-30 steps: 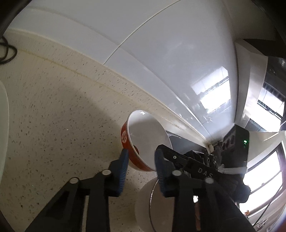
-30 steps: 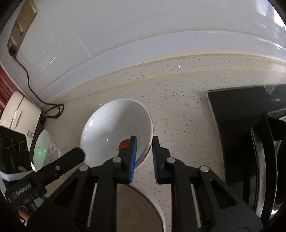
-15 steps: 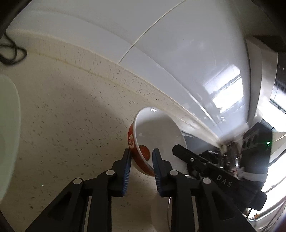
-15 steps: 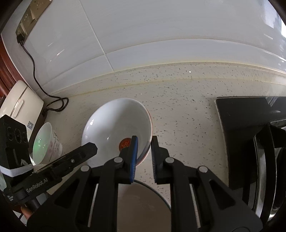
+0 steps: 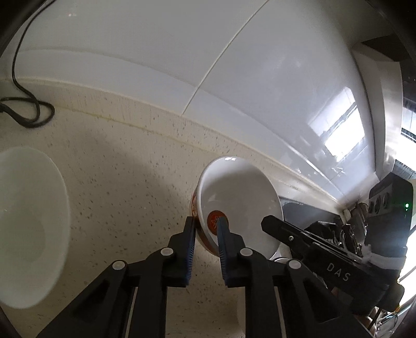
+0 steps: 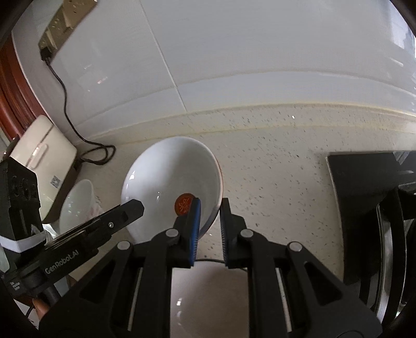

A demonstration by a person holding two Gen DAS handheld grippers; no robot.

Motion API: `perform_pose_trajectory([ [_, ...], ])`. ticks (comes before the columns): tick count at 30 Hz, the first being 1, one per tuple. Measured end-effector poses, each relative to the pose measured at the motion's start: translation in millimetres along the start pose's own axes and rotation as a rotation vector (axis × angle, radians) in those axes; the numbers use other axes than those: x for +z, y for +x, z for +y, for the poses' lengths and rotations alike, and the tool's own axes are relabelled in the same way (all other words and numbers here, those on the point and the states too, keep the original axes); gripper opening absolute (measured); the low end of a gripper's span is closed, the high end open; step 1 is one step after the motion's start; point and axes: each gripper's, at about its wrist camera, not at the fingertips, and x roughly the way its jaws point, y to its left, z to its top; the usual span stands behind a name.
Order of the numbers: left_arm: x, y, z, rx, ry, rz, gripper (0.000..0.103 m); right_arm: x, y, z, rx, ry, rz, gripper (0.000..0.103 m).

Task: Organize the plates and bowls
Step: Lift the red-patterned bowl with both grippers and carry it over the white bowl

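A speckled cream table (image 6: 273, 166) ran up to a wall of glossy white tiles (image 6: 234, 52) at twelve o'clock. In the right wrist view, a socket plate (image 6: 65, 23) sat on the wall at eleven o'clock, and a black cable (image 6: 70, 117) dropped from it to the table. A reddish wooden frame (image 6: 10, 85) edged the scene at nine o'clock. A black hob (image 6: 364, 182) lay at three o'clock. In the left wrist view, bright window light (image 5: 340, 135) reflected off the tiles at two o'clock.
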Motion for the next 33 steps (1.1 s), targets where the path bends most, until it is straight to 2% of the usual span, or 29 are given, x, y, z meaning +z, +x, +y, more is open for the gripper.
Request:
perform_pose_trajectory([
  [9, 6.3, -35.9, -4.4, 0.051, 0.051, -0.066, 0.016, 1.8, -10.0, 20.1, 0.072, -0.007, -0.041, 0.018],
  [17, 10.3, -57.9, -2.1, 0.121, 0.059, -0.055, 0.016, -0.5, -10.2, 43.3, 0.157, -0.01, -0.071, 0.018],
  [20, 9.7, -69.5, -0.7, 0.159, 0.062, -0.066, 0.015, -2.3, -9.0, 54.3, 0.184, -0.025, -0.083, 0.018],
  [25, 10.1, -90.0, -1.1, 0.264, 0.082, -0.103, 0.014, -5.1, -7.0, 72.8, 0.23, -0.04, -0.099, 0.018],
  [33, 11.7, -102.1, 5.2, 0.398, 0.085, -0.105, 0.013, -14.0, 6.1, 93.8, 0.284, -0.048, -0.075, 0.018],
])
